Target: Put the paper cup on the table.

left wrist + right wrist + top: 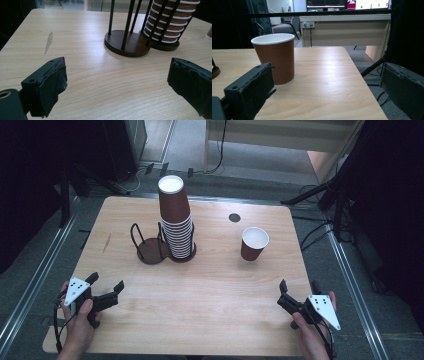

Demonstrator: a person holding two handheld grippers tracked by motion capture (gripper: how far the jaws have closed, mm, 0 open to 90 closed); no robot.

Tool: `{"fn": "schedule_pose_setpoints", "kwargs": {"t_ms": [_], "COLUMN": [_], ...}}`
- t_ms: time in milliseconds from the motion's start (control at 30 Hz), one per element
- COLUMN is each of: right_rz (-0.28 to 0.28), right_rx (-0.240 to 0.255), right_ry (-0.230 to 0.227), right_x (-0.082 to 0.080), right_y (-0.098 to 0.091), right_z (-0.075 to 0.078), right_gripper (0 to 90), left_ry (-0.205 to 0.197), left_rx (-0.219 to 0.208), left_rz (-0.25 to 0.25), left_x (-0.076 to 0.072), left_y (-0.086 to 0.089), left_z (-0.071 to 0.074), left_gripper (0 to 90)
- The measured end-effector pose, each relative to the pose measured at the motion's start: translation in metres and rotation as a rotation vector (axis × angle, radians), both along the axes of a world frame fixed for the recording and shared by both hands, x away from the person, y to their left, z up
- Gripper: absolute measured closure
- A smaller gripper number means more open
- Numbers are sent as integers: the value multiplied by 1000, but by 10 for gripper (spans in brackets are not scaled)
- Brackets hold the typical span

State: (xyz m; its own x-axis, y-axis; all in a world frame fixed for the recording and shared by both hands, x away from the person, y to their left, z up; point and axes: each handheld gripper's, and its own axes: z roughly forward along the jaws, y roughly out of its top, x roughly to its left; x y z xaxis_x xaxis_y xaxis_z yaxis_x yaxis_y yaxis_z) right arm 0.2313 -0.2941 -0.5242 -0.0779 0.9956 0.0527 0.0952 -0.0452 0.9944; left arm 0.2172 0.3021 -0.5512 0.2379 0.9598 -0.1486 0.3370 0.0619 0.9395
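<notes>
I hold my left gripper [106, 289] at the near left corner of the wooden table [215, 320], its jaws spread wide with nothing between them; in the left gripper view only bare wood lies between the two black pads [52, 82]. My right gripper [299, 291] sits at the near right corner, its jaws also spread and empty, pointing toward the far side.

Farther in, on the right half of the table, a single brown paper cup [254, 243] stands upright with its white inside showing; in the right gripper view that cup [276, 58] rises just beyond my left-hand jaw, apart from it.

Left of centre stands a dark two-ring cup holder [150, 251]. Its left ring is empty, while its right ring holds a tall stack of brown cups [176, 217]. Beyond the single cup, a small dark round hole [234, 217] marks the tabletop near the far edge.
</notes>
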Motion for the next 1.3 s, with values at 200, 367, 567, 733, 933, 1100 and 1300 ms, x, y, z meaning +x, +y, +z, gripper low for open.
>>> {"fn": "schedule_pose_setpoints", "kwargs": {"t_ms": [200, 367, 567, 733, 933, 1100, 1300], "right_rz": [-13, -24, -26, -21, -25, -21, -31], "right_rx": [4, 15, 7, 11, 0, -27, -43], "right_ry": [19, 27, 33, 34, 25, 24, 19], "right_x": [-20, -33, -49, -56, -59, -61, -62], "right_y": [-16, -29, -43, -48, -46, -43, -38], "right_z": [-8, -13, -18, -23, -25, -25, -26], "right_gripper": [0, 0, 0, 0, 0, 0, 0], "left_ry": [-18, -25, -26, -26, -23, -26, -22], "left_rx": [-6, -13, -1, -17, -24, -17, -13], "left_rz": [13, 20, 27, 28, 25, 32, 40], "left_x": [-2, -2, -2, -2, -2, -2, -2], "left_y": [1, 2, 1, 2, 3, 2, 1], "left_z": [0, 0, 0, -1, -1, -1, 0], "left_gripper": [32, 32, 32, 32, 32, 32, 32]}}
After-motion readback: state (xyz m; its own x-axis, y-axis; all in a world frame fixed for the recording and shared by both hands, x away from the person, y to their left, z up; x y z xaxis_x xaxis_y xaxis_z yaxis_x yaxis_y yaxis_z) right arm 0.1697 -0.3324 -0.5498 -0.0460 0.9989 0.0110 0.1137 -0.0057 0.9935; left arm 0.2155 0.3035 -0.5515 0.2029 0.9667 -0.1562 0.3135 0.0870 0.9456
